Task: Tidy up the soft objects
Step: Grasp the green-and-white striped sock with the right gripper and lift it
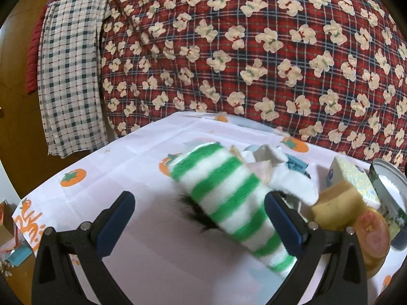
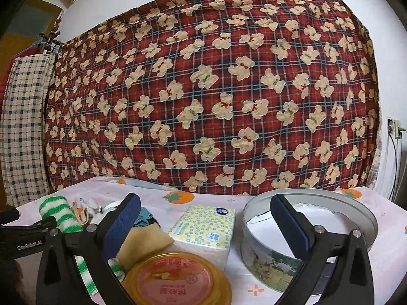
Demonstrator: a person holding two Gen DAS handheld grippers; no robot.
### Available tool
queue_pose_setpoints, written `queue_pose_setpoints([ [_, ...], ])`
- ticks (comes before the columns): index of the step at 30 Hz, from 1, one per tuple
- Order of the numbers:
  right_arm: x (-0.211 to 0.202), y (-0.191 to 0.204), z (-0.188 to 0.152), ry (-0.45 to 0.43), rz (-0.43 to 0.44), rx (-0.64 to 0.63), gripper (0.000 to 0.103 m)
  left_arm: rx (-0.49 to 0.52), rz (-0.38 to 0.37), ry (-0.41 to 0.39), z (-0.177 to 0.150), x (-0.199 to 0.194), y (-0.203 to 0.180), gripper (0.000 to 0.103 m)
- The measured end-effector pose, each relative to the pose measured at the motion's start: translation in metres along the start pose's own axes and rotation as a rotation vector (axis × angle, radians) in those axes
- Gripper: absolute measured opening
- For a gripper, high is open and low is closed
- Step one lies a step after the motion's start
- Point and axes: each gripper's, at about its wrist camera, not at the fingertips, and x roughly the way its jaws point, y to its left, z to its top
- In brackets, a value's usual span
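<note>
A fuzzy green-and-white striped sock (image 1: 229, 200) lies on the table between the fingers of my left gripper (image 1: 199, 203), which is open; the sock leans against the right finger (image 1: 282, 218). It also shows in the right wrist view (image 2: 59, 214). Behind it lies a heap of white and pale socks (image 1: 282, 167). A yellow sponge (image 1: 335, 207) sits to the right. My right gripper (image 2: 206, 214) is open and empty above a tissue pack (image 2: 206, 228) and an open round tin (image 2: 305, 228).
A gold round lid (image 2: 175, 279) lies at the front. The table has a white cloth with orange persimmons (image 1: 73, 178). A red plaid bear quilt (image 2: 216, 89) hangs behind the table. A checked cloth (image 1: 68, 81) hangs at the left.
</note>
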Motion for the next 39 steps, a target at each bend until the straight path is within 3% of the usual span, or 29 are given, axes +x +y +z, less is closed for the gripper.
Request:
queue_pose_setpoints([
  [5, 0.001, 0.021, -0.006, 0.088, 0.153, -0.016, 0.102, 0.017, -0.021, 0.025, -0.004, -0.004, 0.024, 0.103],
  [7, 0.003, 0.037, -0.008, 0.123, 0.202, -0.056, 0.101, 0.020, 0.004, 0.035, -0.004, -0.005, 0.034, 0.103],
  [10, 0.008, 0.067, -0.013, 0.188, 0.301, -0.111, 0.086, 0.012, 0.031, 0.051, -0.004, -0.004, 0.051, 0.103],
  [15, 0.031, 0.103, -0.021, 0.318, 0.435, -0.126, 0.085, -0.029, 0.058, 0.071, -0.007, 0.001, 0.075, 0.103],
  [22, 0.076, 0.146, -0.033, 0.520, 0.529, -0.167, 0.085, -0.028, 0.078, 0.068, -0.007, 0.002, 0.088, 0.103],
  [26, 0.096, 0.163, -0.045, 0.611, 0.518, -0.213, 0.084, -0.028, 0.076, 0.069, -0.007, 0.001, 0.091, 0.103],
  [30, 0.083, 0.159, -0.041, 0.578, 0.555, -0.221, 0.051, -0.010, 0.083, 0.073, -0.006, 0.001, 0.090, 0.103],
  [33, 0.071, 0.152, -0.037, 0.534, 0.588, -0.203, 0.034, -0.010, 0.071, 0.073, -0.006, 0.002, 0.089, 0.103],
  [36, 0.059, 0.129, -0.026, 0.487, 0.654, -0.079, 0.030, -0.010, 0.060, 0.072, -0.005, 0.003, 0.085, 0.103],
  [39, 0.052, 0.097, -0.012, 0.419, 0.648, 0.040, 0.022, -0.008, 0.038, 0.074, -0.004, 0.005, 0.078, 0.103],
])
